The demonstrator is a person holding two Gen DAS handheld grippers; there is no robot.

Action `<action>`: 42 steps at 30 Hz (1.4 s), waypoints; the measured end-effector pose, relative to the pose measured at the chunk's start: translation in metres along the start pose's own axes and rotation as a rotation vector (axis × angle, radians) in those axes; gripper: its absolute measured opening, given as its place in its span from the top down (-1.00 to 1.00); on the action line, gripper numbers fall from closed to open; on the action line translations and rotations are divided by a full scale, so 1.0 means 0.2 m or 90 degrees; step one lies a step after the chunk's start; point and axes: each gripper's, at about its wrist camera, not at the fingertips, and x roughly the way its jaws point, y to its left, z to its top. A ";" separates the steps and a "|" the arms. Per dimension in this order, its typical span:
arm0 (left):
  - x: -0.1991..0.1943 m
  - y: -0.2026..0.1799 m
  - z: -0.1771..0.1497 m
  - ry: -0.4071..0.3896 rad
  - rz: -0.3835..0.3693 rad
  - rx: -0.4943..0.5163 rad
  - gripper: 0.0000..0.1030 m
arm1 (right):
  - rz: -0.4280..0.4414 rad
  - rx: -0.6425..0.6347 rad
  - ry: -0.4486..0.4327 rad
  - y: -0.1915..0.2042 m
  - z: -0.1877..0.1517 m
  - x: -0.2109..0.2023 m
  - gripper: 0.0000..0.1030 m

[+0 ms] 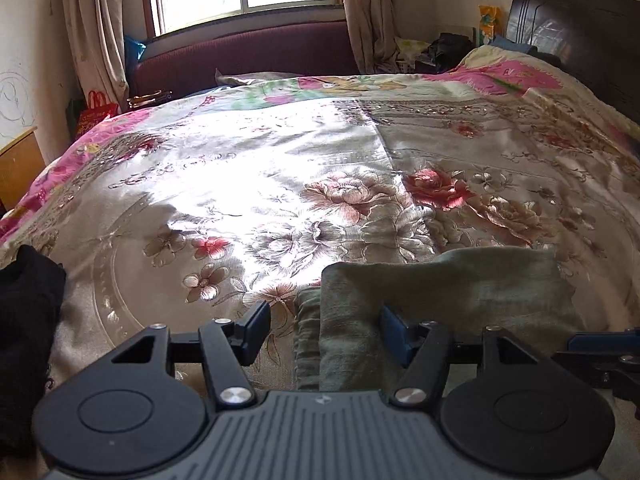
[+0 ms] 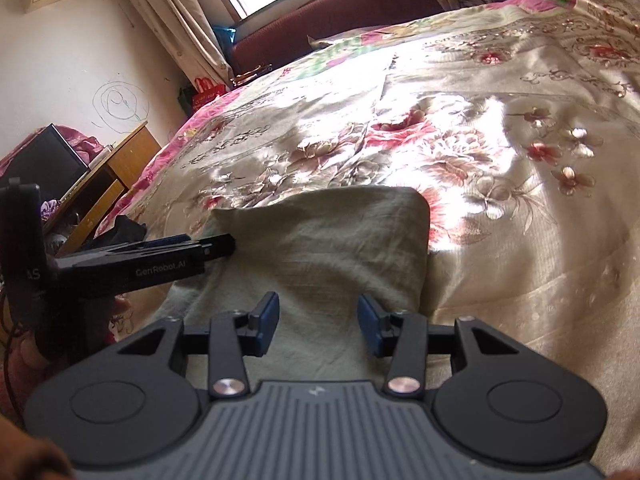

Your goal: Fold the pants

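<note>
Pants (image 2: 320,248), grey-green, lie in a compact folded bundle near the front edge of the bed (image 1: 248,184), on its floral satin cover. Both jaws of my left hand-held gripper (image 1: 322,330) stand apart: one pad rests over the cover just beside the bundle's left edge, the other over the cloth, neither pressing it. My right hand-held gripper (image 2: 318,324) is likewise open, its pads straddling the near part of the bundle without clamping. I judge the step in hand to be the release after a fold, with the task near its end. The next move calls for lifting both tools clear without dragging the top layer, then checking whether the edges need squaring. No containers are in use; a dark garment (image 1: 28,320) lies at the left front edge.
</note>
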 end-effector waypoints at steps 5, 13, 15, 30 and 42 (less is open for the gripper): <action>0.05 -0.01 -0.07 0.046 0.012 0.022 -0.54 | -0.025 -0.004 0.030 -0.01 -0.02 0.09 0.13; -0.10 0.00 -0.12 0.046 0.025 -0.025 -0.53 | -0.039 0.019 -0.009 -0.11 -0.07 -0.06 0.11; -0.13 0.00 -0.16 0.059 0.017 -0.037 -0.53 | -0.044 0.027 -0.002 -0.14 -0.09 -0.06 0.10; -0.12 -0.07 -0.16 0.113 0.035 -0.020 -0.59 | -0.010 0.018 0.044 -0.08 -0.14 -0.08 -0.02; -0.27 -0.08 -0.26 0.102 0.011 -0.087 -0.60 | -0.035 0.020 0.018 -0.06 -0.21 -0.20 -0.02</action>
